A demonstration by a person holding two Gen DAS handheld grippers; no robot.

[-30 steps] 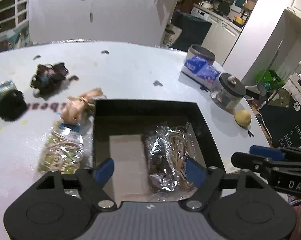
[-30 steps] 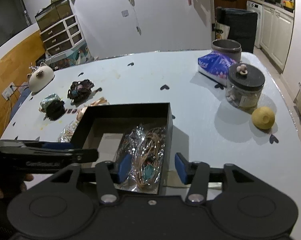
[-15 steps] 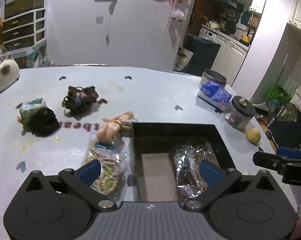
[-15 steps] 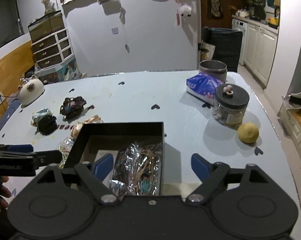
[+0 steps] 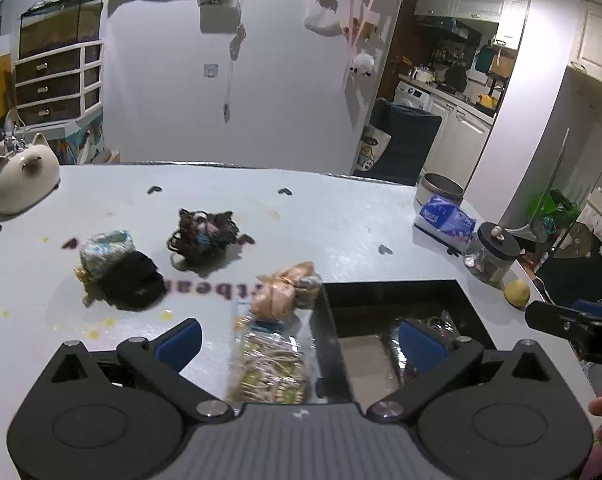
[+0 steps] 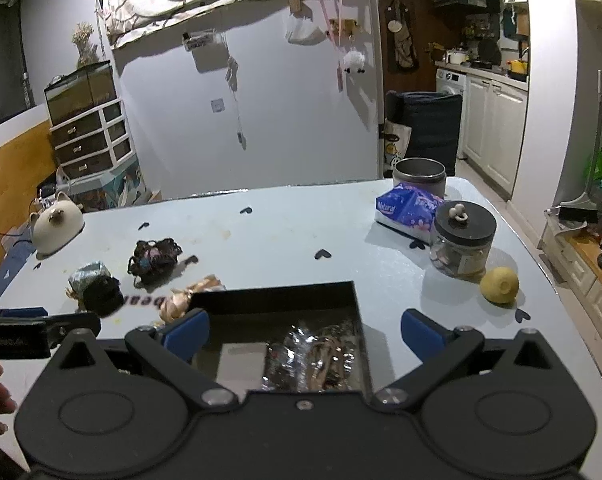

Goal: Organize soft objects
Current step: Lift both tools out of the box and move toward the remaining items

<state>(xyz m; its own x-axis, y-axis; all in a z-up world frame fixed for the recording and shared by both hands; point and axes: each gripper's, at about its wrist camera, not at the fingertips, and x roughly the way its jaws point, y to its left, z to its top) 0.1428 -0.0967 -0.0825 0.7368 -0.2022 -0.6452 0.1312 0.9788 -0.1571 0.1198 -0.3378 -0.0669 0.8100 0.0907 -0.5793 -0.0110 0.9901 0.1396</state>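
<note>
Table (image 5: 341, 216): pale tabletop with small dark heart marks; bears every item listed below.
Black box (image 6: 277, 298): open-topped, at the near edge of the table, straight ahead of the right gripper.
Clear packet in box (image 6: 313, 356): crinkled plastic holding tan looped bands; lies along the right half of the box floor, beside a bare pale patch.
Clear packet on table (image 5: 267, 364): same kind, tan and green bands inside; lies just outside the box's left wall, between the left gripper's fingers in that view.
Peach fabric bundle (image 5: 283, 290): at the far left corner of the box, touching the far end of the table packet.
Dark tangled bundle (image 5: 203, 236): further back on the table, apart from the rest.
Black bundle (image 5: 131, 280): left of the peach one, pressed against a pale blue-white bundle (image 5: 107, 248).
Left gripper (image 5: 299, 338): spread wide, nothing gripped; blue pads clear of the packet below.
Right gripper (image 6: 305, 330): jaws opening, nothing pressed between them; box and its packet lie below the gap.
Cat-shaped white pot (image 6: 57, 224): far left edge.
Tissue pack (image 6: 409, 210): right side, in front of a grey tin (image 6: 419, 176).
Glass jar (image 6: 463, 240): black lid, just beside the tissue pack.
Yellow fruit (image 6: 499, 286): just right of the jar.
</note>
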